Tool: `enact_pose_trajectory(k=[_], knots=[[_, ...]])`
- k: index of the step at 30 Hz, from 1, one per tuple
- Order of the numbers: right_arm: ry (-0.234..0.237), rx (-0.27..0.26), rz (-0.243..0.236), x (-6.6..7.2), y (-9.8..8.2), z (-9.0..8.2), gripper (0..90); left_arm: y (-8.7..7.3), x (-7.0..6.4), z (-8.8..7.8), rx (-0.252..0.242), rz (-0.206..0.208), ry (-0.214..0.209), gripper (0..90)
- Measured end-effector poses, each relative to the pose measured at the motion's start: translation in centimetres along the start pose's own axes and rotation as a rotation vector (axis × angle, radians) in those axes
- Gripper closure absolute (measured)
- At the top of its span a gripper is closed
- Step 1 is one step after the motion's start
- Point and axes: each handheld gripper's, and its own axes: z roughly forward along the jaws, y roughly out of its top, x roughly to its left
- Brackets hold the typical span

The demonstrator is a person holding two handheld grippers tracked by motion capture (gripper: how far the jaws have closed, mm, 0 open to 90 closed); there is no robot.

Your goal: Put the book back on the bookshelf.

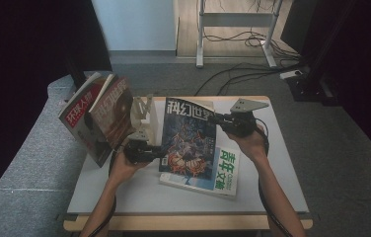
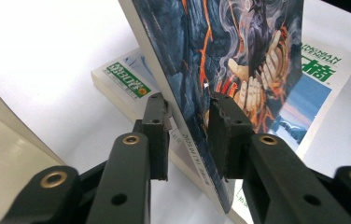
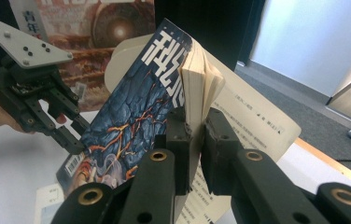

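A blue science-fiction magazine (image 1: 188,133) stands upright over the table, held between both grippers. My left gripper (image 1: 161,153) sits at its lower spine corner. In the left gripper view the two jaws (image 2: 187,100) straddle the spine and cover (image 2: 239,56), with the pads against both sides. My right gripper (image 1: 213,118) is at the top right edge. In the right gripper view it (image 3: 196,116) is shut on a bundle of pages of the magazine (image 3: 131,107), and one loose page (image 3: 257,116) curls away to the right. The left gripper (image 3: 73,137) shows there at the barcode corner.
A green-titled magazine (image 1: 225,170) lies flat on the white table (image 1: 282,163) under the held one, on another book (image 2: 124,77). At the left, two magazines (image 1: 99,113) lean on a white bookend (image 1: 144,111). A grey couch edge (image 1: 35,148) borders the table.
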Motion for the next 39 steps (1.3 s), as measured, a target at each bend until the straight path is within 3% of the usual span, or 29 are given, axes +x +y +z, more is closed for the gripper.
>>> enact_pose_trajectory(k=[13, 21, 28, 33, 39], knots=[[0.019, -0.026, 0.026, 0.1, 0.4, -0.4, 80.2, -0.5, -0.6, -0.8, -0.035, 0.042, -0.022, 77.6], [0.012, -0.020, 0.040, 0.2, 0.5, -0.6, 80.1, -0.5, -1.1, -0.9, -0.039, 0.076, 0.002, 78.2], [0.018, -0.046, 0.050, 0.2, 0.9, -0.9, 81.0, -0.4, -0.9, -1.2, -0.093, 0.082, 0.056, 81.4], [0.031, -0.051, 0.040, 0.5, 1.0, -1.0, 81.0, -0.8, -0.9, -1.3, -0.107, 0.082, 0.039, 81.6], [0.044, -0.056, 0.025, 1.1, 1.2, -1.1, 80.9, -1.4, -1.3, -1.8, -0.112, 0.140, 0.024, 79.6]])
